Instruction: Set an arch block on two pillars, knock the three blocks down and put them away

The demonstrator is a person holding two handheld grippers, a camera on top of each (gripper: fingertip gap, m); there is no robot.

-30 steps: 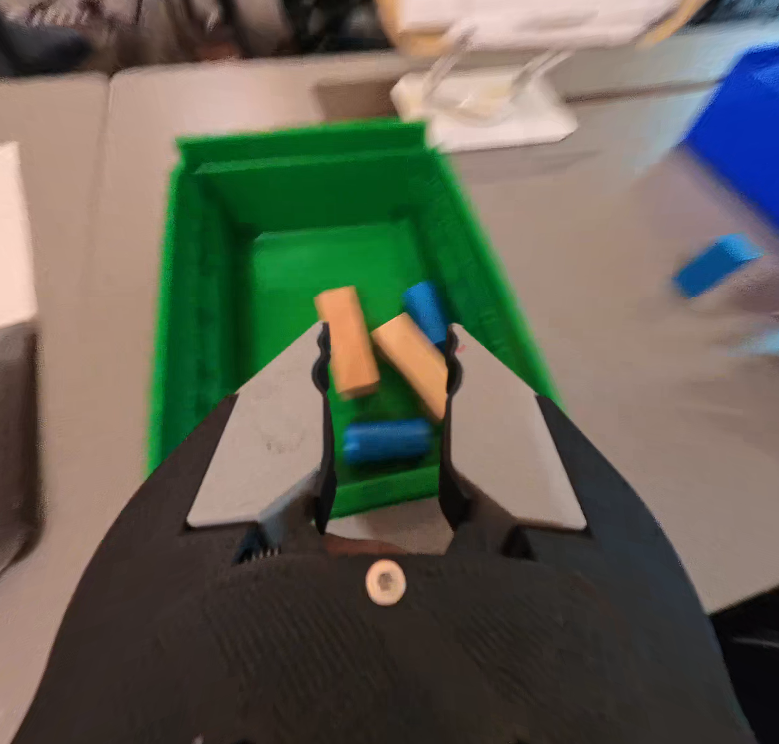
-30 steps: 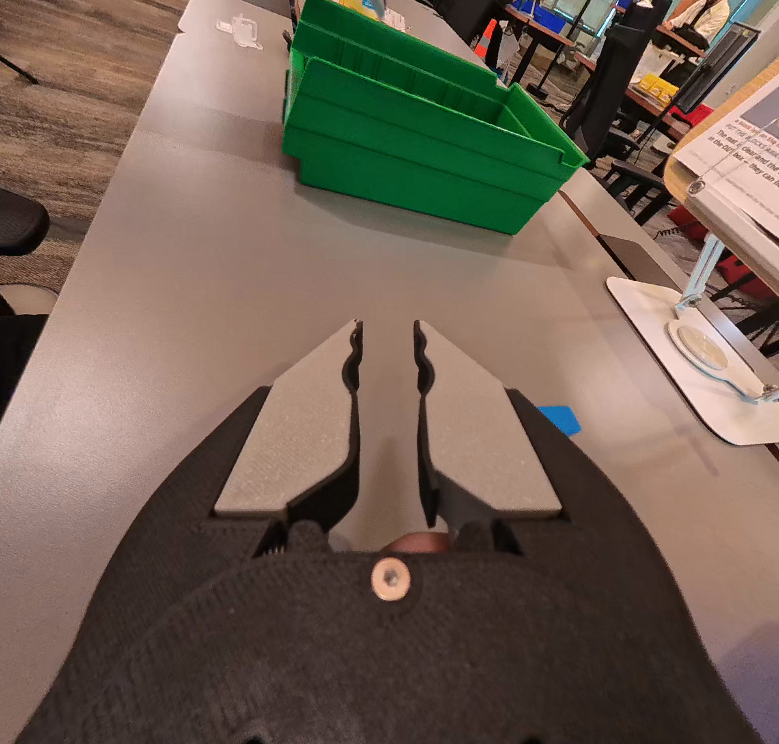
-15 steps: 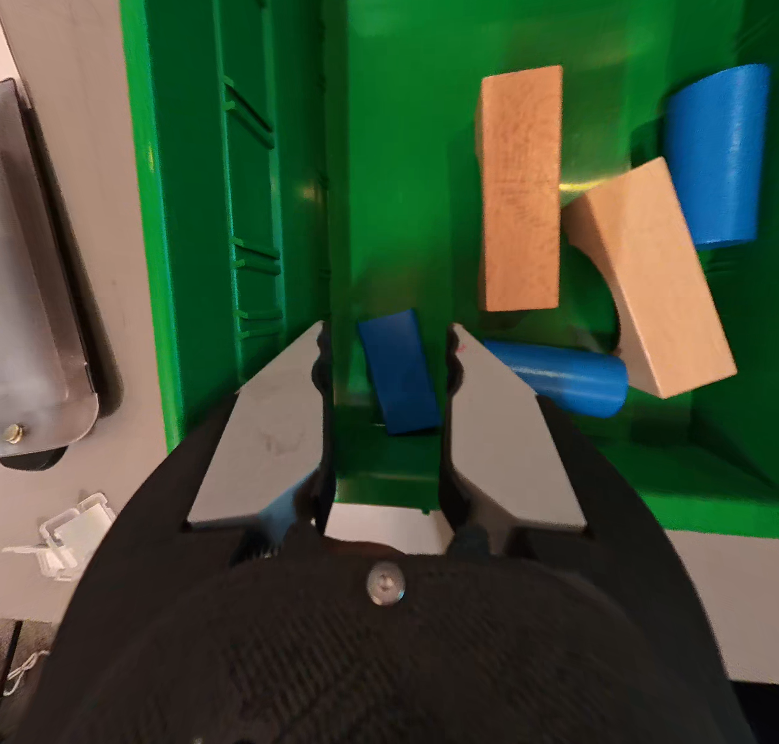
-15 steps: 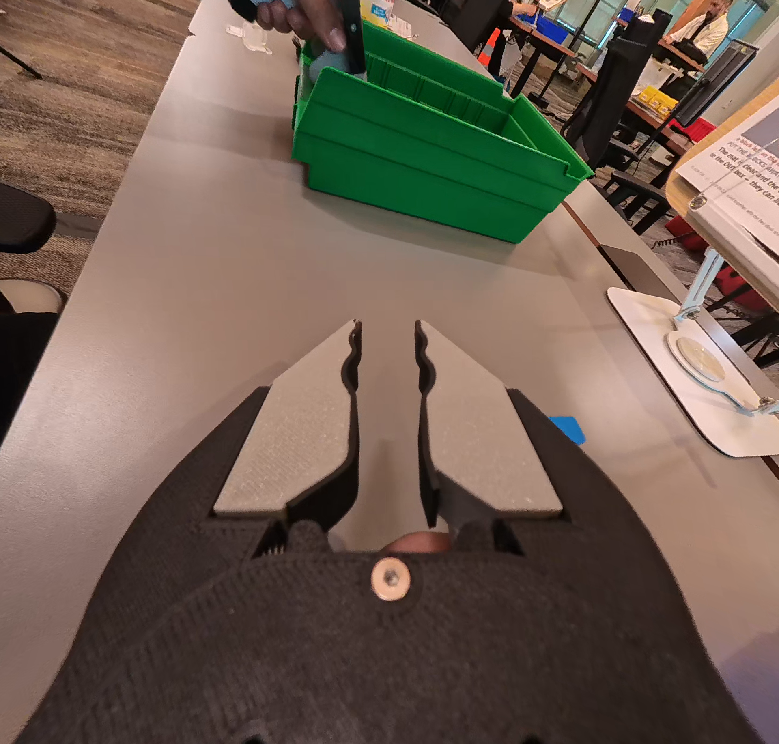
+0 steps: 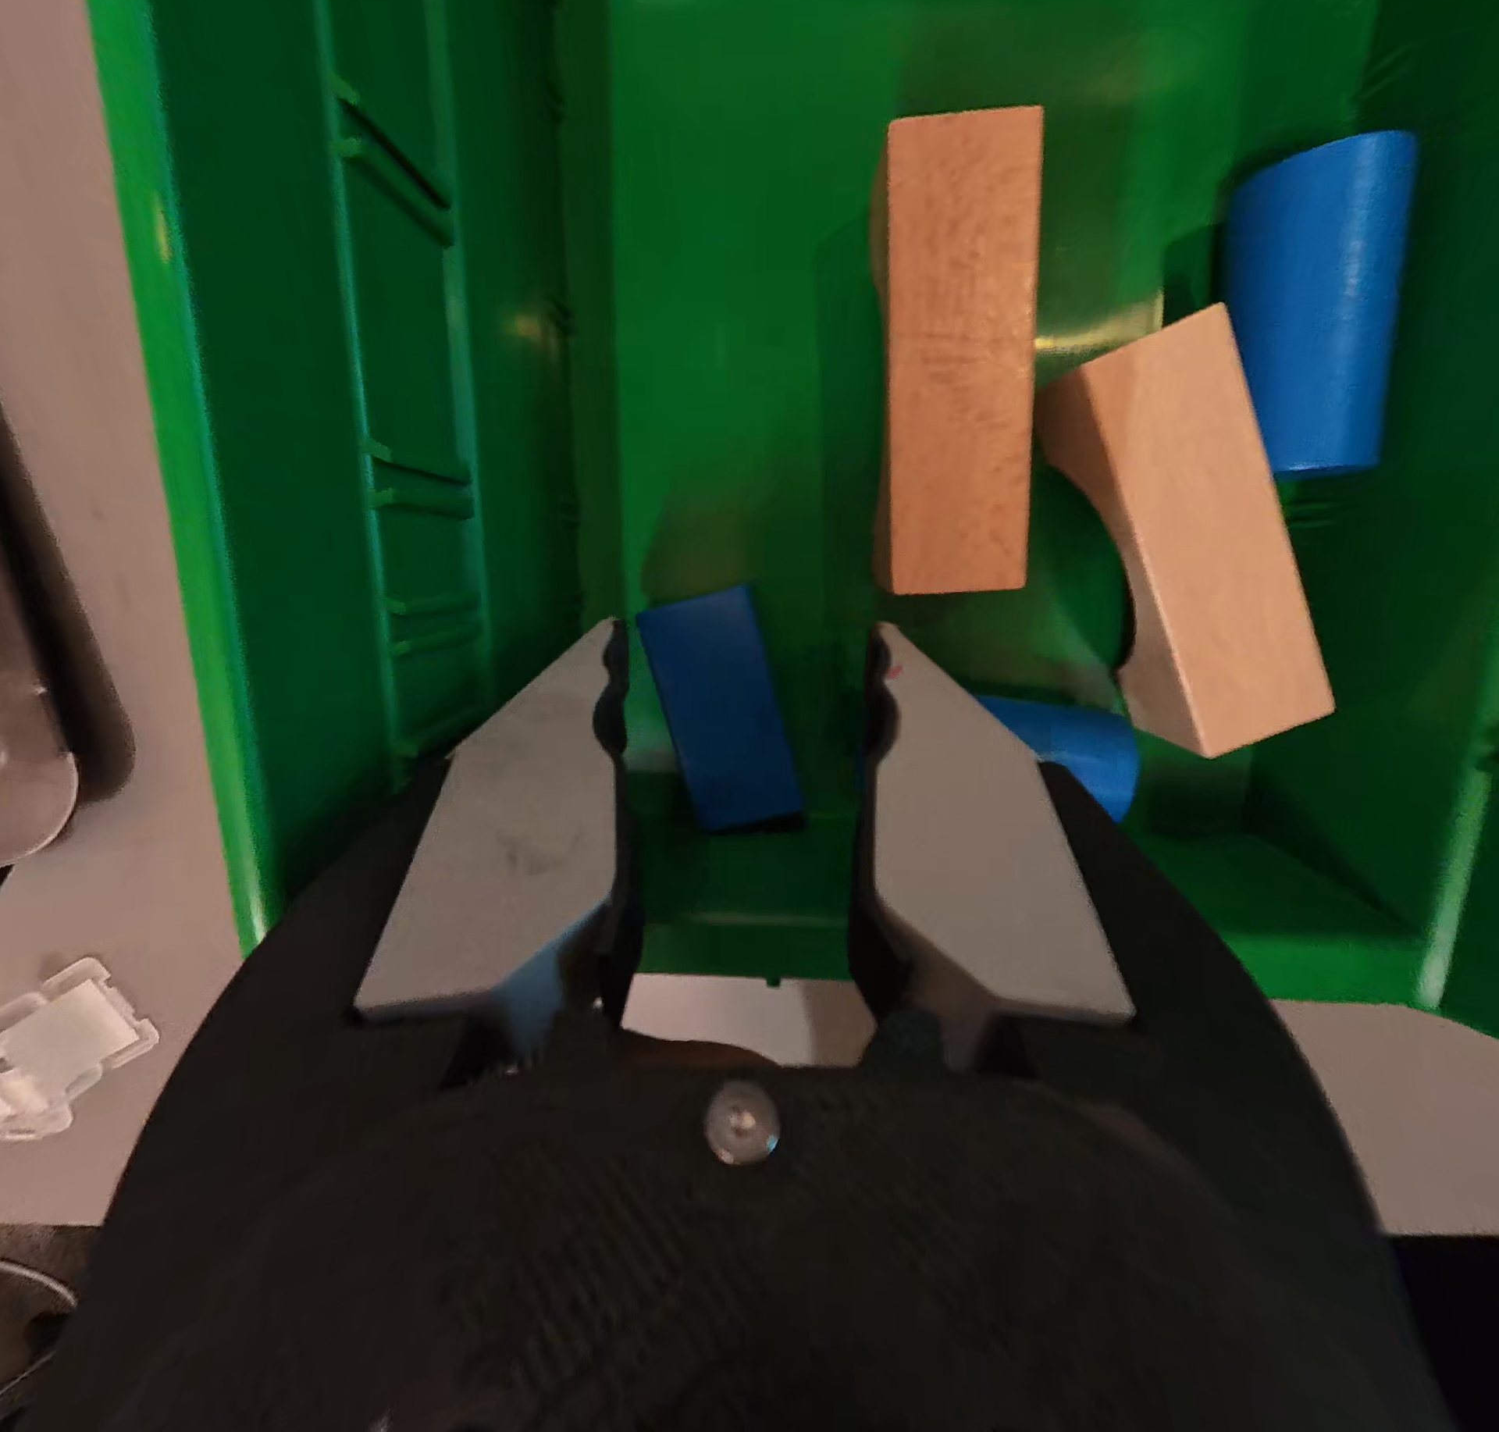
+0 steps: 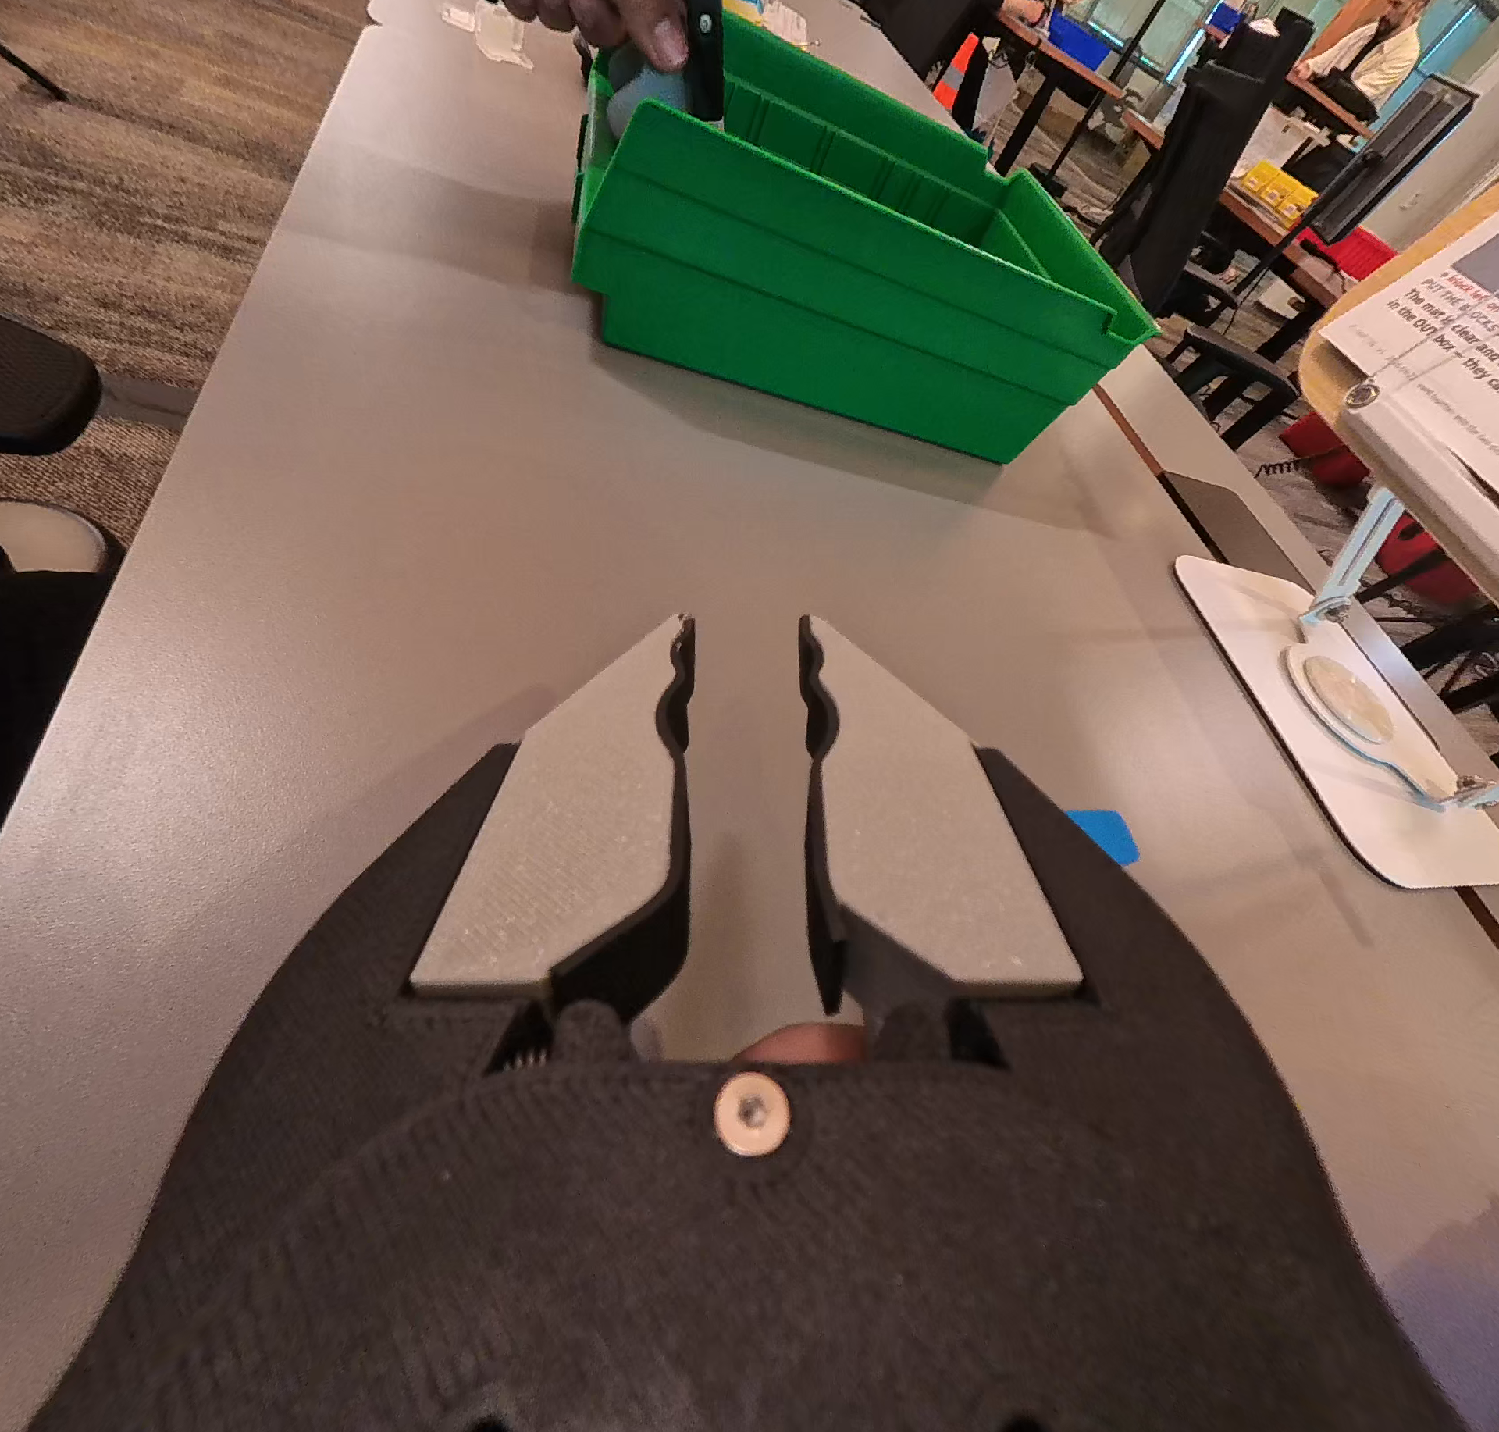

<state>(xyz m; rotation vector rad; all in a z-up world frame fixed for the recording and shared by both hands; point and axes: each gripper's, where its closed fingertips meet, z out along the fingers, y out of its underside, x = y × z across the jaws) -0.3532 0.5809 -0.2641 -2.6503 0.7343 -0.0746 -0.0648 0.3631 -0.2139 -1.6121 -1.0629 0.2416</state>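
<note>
Blue rectangular block [image 5: 718,712] lies slanted on the floor of the green bin [image 5: 211,452], at its near end, framed between the spread fingers of the left claw [image 5: 745,640], which touches nothing and so appears to have let it go; the claw hangs low over the bin, presumably so the block settles rather than bounces; beside it lie a long wooden block [image 5: 957,346], a wooden arch block [image 5: 1192,533] tipped against it, and two blue cylinders [image 5: 1322,298], one half hidden behind the right finger; with this much inside, the putting-away looks close to finished; the right claw [image 6: 745,634], fingers parted on nothing, idles low over the bare grey worktop [image 6: 422,501], clear of the bin, with a scrap of blue tape [image 6: 1107,833] at its side; a second earlier the left claw was farther back and the bin held only four pieces, a blue block blurred off to its right; half a second ago the block lay in nearly the same place, and the view has since crept slightly nearer; the right claw has hardly moved.
</note>
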